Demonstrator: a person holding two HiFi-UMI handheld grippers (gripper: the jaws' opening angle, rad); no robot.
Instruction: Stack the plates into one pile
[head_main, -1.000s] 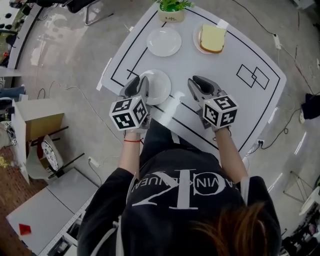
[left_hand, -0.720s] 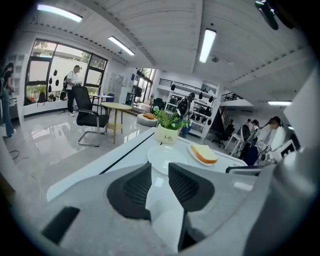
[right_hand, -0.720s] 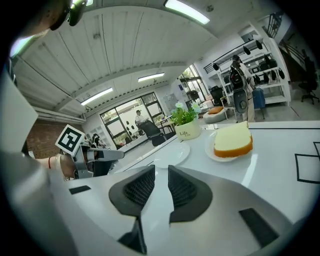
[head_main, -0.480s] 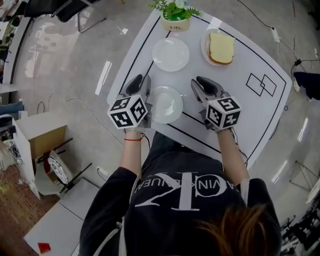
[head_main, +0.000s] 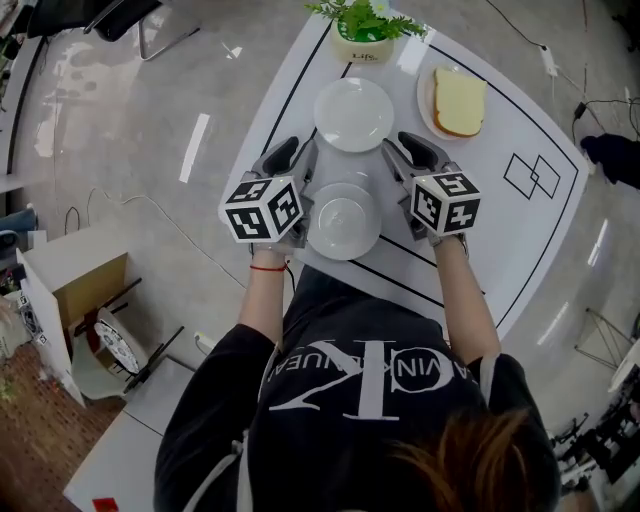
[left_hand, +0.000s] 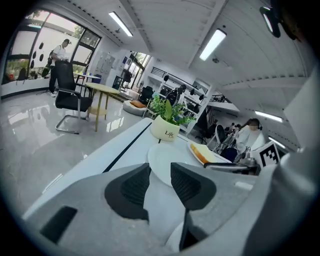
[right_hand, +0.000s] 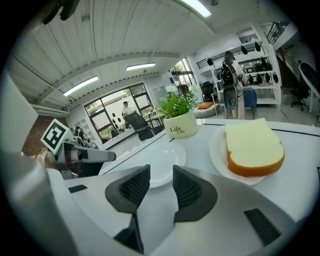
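An empty white plate (head_main: 343, 220) lies near the table's front edge, between the two gripper bodies. A second empty plate (head_main: 353, 114) sits farther back and shows ahead of the jaws in both gripper views (left_hand: 159, 156) (right_hand: 159, 161). My left gripper (head_main: 293, 160) (left_hand: 160, 172) is left of the near plate, its tips just short of the far plate. My right gripper (head_main: 415, 152) (right_hand: 161, 182) is to the right. The jaws of both have just been opening, with only table and the far plate seen in their gaps.
A third plate (head_main: 432, 100) at the back right carries a slice of bread (head_main: 460, 101) (right_hand: 252, 146). A white pot with a green plant (head_main: 362, 42) (left_hand: 166, 131) (right_hand: 180, 129) stands at the table's far edge. Black lines mark the table (head_main: 500, 230).
Both grippers have moved forward over the table, and they now flank the near plate with their tips near the far plate. The plates lie where they were.
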